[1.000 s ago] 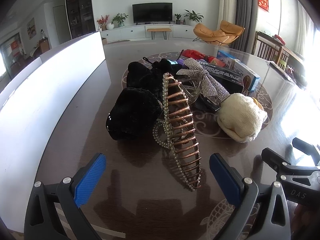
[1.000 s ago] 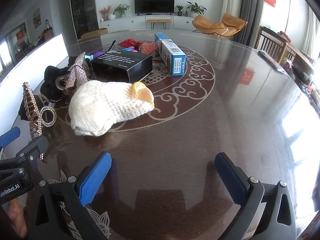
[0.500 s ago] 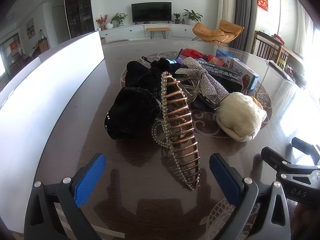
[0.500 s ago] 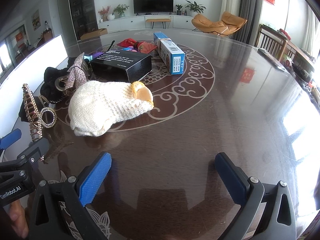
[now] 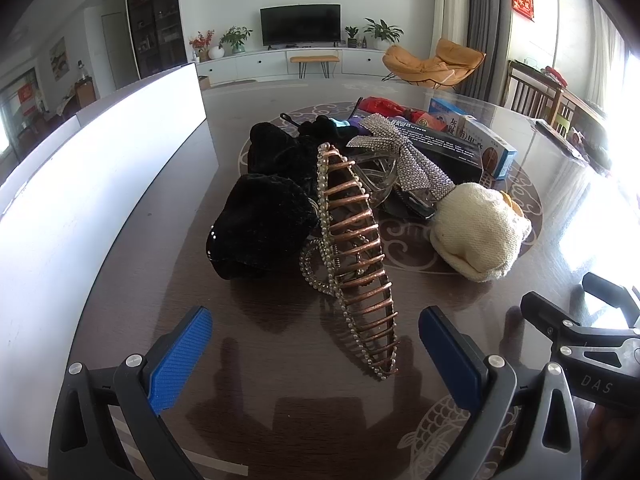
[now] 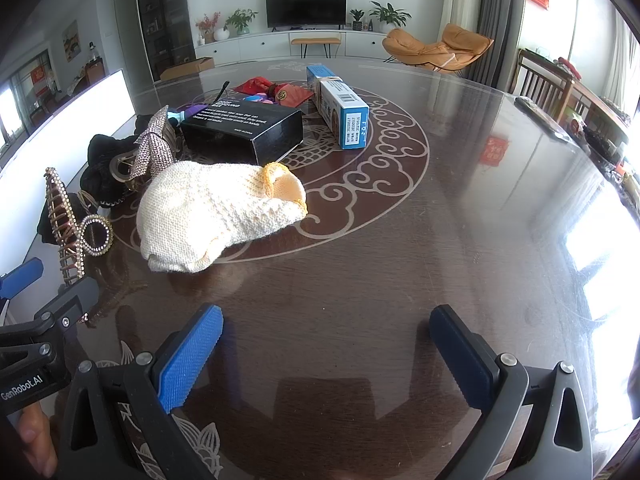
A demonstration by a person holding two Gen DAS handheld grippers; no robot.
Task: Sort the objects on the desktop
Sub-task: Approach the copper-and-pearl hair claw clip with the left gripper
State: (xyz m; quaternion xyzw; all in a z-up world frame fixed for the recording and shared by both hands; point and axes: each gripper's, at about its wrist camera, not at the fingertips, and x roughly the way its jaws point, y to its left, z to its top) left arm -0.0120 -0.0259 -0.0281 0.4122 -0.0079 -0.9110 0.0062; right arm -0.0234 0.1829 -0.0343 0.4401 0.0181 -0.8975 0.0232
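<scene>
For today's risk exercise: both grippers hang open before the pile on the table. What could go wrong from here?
1. The hair clip leans on the black scrunchie; lifting either may topple or drag the other.
2. The left gripper might slip on the clip's thin teeth.
3. The right gripper could snag the loose knitted pouch.

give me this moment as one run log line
phase: approach | left gripper: open, facing copper hair clip | right gripper: open, empty, over bare table | knit hat: untouched
</scene>
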